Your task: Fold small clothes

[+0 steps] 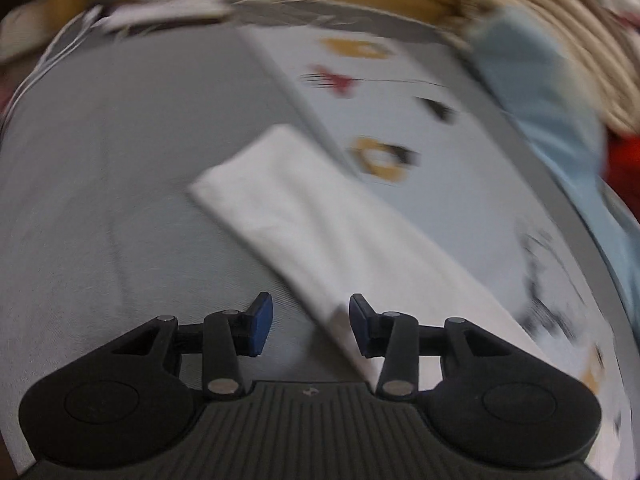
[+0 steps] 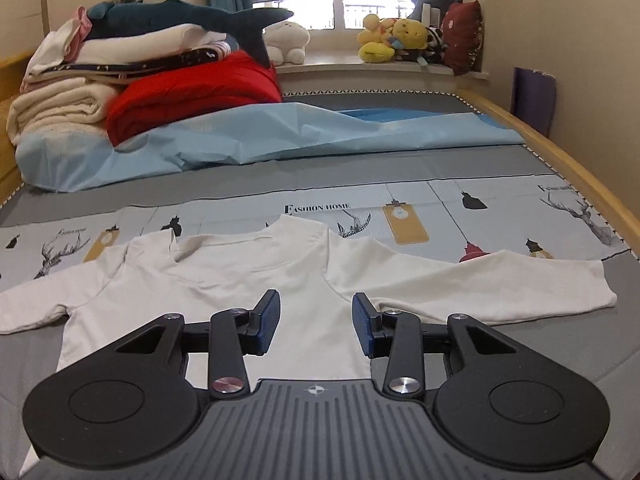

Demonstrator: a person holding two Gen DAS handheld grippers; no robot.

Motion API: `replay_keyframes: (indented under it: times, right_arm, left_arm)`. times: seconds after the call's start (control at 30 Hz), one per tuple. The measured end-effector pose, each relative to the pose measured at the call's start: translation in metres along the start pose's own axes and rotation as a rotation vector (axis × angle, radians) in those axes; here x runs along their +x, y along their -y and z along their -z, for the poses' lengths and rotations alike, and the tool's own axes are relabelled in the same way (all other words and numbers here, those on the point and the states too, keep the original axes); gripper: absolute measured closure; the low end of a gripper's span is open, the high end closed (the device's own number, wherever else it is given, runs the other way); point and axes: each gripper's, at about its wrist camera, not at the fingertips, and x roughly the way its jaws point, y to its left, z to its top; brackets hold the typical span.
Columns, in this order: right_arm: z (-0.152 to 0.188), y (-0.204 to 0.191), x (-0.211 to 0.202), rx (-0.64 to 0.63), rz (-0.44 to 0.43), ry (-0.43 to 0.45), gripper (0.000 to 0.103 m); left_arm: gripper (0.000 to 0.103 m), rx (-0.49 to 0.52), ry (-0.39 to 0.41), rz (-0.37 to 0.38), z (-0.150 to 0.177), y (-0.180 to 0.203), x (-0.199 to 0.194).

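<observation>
White long-sleeved shirt [image 2: 256, 280]: flat on printed bedsheet [image 2: 500, 208], frame centre. Left gripper [image 1: 311, 326]: released, over sleeve [image 1: 304, 216]. Right gripper [image 2: 316, 326]: released, above shirt body.

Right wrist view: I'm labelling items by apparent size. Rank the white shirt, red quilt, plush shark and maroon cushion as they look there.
1. white shirt, though nearest the camera
2. red quilt
3. plush shark
4. maroon cushion, farthest away
</observation>
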Motion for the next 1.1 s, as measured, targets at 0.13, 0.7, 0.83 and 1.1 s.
replay_keyframes:
  times: [0.13, 0.7, 0.83, 1.1]
  right_arm:
    - [-0.002, 0.000, 0.006, -0.011, 0.003, -0.014, 0.062]
    - [-0.008, -0.008, 0.008, -0.028, -0.032, 0.008, 0.062]
    - [-0.021, -0.017, 0.025, 0.052, -0.081, 0.005, 0.062]
    - [-0.030, -0.047, 0.063, 0.128, -0.186, 0.020, 0.089]
  left_arm:
    - [0.056, -0.030, 0.062, -0.030, -0.016, -0.020, 0.013]
    - [0.098, 0.264, 0.261, 0.085, -0.008, 0.048, -0.028]
    - [0.098, 0.378, 0.312, 0.222, 0.023, 0.093, -0.080]
    - [0.098, 0.612, 0.272, 0.496, 0.144, 0.192, -0.168]
